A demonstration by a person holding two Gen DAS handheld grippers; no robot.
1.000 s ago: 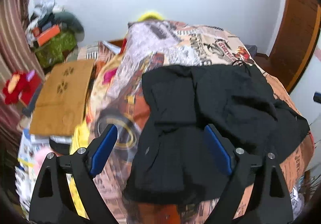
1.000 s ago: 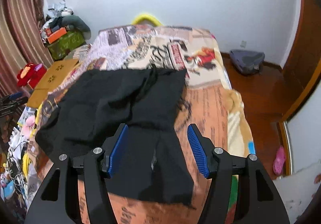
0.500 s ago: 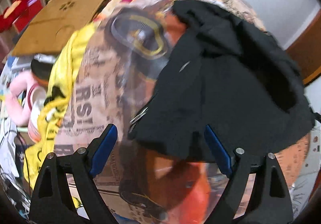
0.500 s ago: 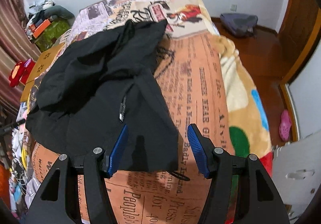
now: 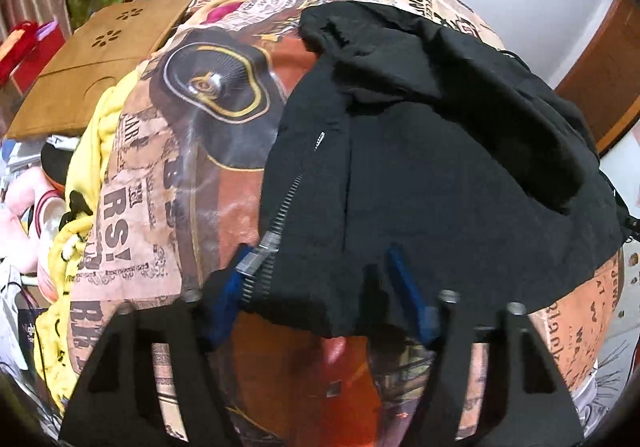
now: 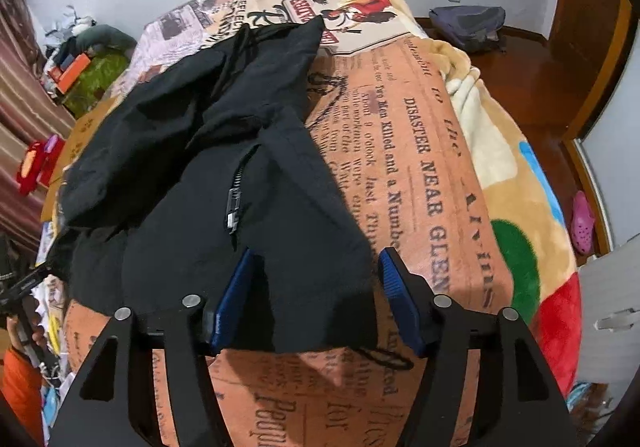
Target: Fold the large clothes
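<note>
Here the left gripper [image 5: 320, 287] and right gripper [image 6: 316, 295] both stand wide open, holding nothing, each straddling the near hem of the crumpled black zip-up jacket [image 6: 248, 175]. The jacket lies on the newspaper-print fleece blanket [image 6: 432, 175], reaching toward the far end. Each pinch should probably catch all layers beside the zipper [image 5: 280, 207], both gripping level.

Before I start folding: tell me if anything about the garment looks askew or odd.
The black jacket lies crumpled on the blanket, not spread flat: its upper part is bunched in heaped folds, and the zipper runs crooked along a turned-over front edge. A loose drawstring trails past the hem. No damage is visible.
</note>
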